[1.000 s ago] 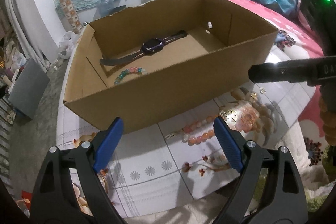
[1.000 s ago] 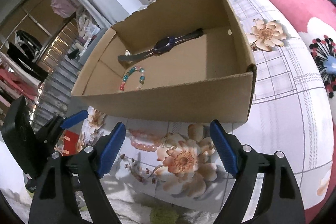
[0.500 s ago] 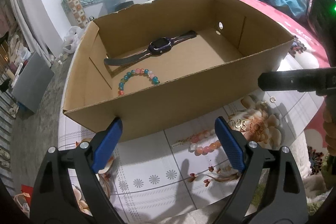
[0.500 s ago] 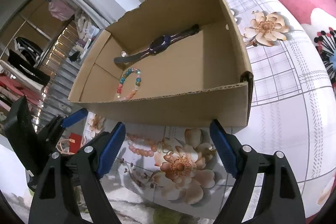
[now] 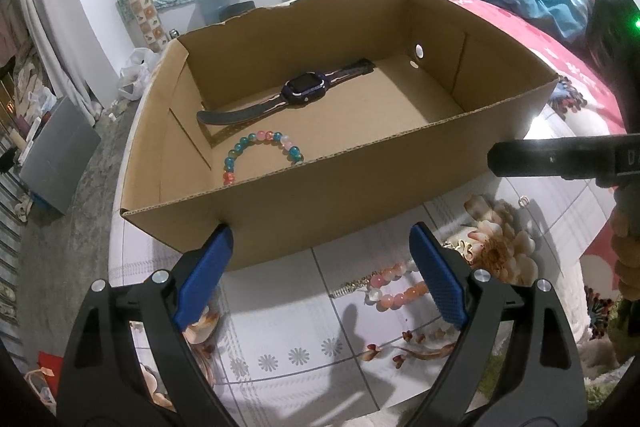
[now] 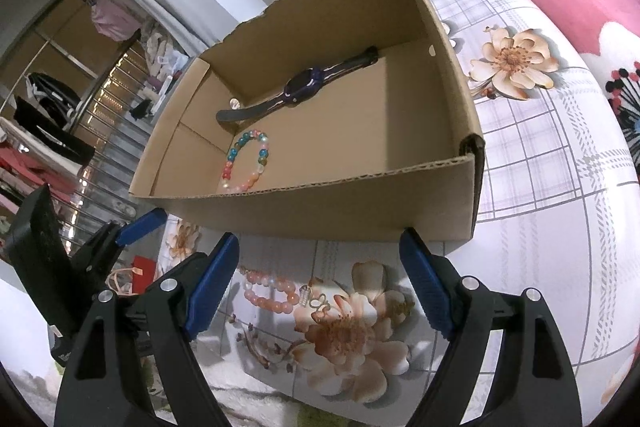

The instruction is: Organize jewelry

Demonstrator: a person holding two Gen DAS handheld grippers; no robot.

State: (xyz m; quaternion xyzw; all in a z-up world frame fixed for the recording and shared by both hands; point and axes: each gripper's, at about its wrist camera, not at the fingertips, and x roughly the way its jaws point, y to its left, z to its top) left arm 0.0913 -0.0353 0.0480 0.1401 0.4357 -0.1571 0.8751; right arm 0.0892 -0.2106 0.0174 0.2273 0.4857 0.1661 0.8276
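Both blue-padded hand-held grippers, left (image 5: 320, 273) and right (image 6: 320, 283), spread wide, gripping nothing. Dark purple wristwatch (image 5: 306, 91) and multicoloured bead bracelet (image 5: 260, 153) inside open brown cardboard box (image 5: 360, 187). Pink bead bracelet (image 6: 268, 293) on flowered bedsheet (image 6: 540, 227) just before box.

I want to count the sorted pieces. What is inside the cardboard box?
Inside the cardboard box: a dark wristwatch and a multicoloured bead bracelet. The near wall covers the strip of floor behind it.

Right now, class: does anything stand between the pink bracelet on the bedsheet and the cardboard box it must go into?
Only the box's own near wall. The pink bracelet lies on the sheet just in front of it, so it must be lifted over the rim.
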